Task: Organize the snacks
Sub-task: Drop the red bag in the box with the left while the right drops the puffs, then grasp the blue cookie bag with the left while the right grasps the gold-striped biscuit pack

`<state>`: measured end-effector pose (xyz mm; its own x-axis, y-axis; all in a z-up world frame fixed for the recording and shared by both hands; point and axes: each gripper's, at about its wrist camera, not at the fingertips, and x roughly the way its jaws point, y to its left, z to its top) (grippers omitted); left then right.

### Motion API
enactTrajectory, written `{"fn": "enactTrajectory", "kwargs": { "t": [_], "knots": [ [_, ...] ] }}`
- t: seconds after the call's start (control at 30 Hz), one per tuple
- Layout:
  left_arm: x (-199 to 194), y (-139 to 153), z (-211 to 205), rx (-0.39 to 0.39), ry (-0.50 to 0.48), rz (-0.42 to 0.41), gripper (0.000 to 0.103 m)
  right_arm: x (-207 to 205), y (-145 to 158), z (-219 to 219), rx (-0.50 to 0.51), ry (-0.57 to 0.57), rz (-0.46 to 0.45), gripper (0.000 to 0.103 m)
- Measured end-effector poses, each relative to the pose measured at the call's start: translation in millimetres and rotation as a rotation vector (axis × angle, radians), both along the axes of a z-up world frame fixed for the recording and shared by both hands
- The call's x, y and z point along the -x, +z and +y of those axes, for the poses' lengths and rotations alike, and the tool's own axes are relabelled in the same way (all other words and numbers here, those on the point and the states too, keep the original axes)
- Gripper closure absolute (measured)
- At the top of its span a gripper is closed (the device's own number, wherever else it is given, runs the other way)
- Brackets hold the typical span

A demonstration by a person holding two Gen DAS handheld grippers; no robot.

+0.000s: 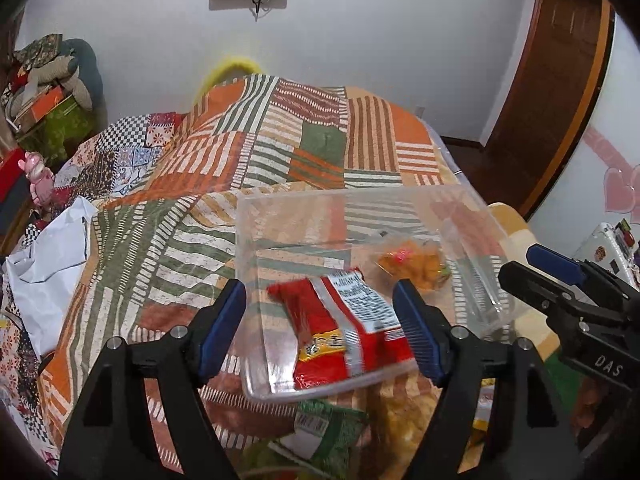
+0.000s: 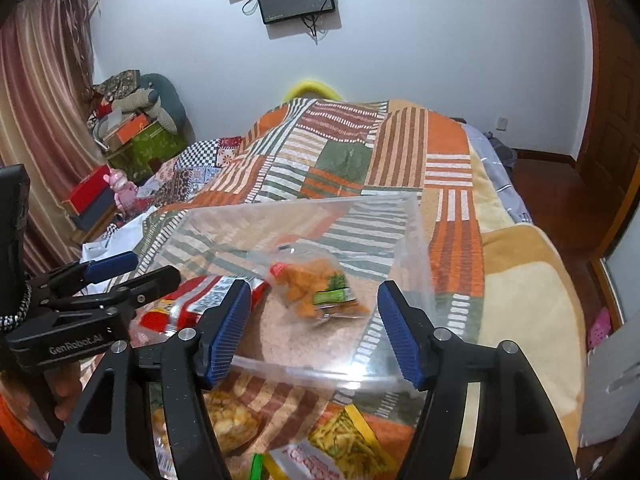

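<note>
On a bed under a patchwork blanket, a clear plastic bin holds two snacks: a red packet at its near left and a clear bag of orange pieces farther right. I hold the left gripper with fingers spread wide above the red packet, gripping nothing. My right gripper hangs open and empty over the bin's near wall. More snack packets, among them a green packet, lie on the blanket just in front of the bin.
</note>
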<state>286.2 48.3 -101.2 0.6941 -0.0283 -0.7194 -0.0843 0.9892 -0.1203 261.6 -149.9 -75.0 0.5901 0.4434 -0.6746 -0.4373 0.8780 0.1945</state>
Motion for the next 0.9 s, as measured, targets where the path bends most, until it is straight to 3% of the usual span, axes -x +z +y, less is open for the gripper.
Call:
{"fn": "enactTrajectory", "kwargs": {
  "t": [0.43, 0.67, 0.9],
  "knots": [
    [73, 31, 7, -0.033, -0.018, -0.051, 0.017, 49, 25, -35, 0.011, -0.022, -0.076, 0.034],
    [108, 18, 10, -0.049, -0.015, -0.015, 0.013, 76, 19, -52, 0.051, -0.027, -0.076, 0.032],
    [139, -13, 7, -0.044, -0.015, 0.064, 0.012, 100, -3, -68, 0.073, -0.041, -0.011, 0.031]
  ]
}}
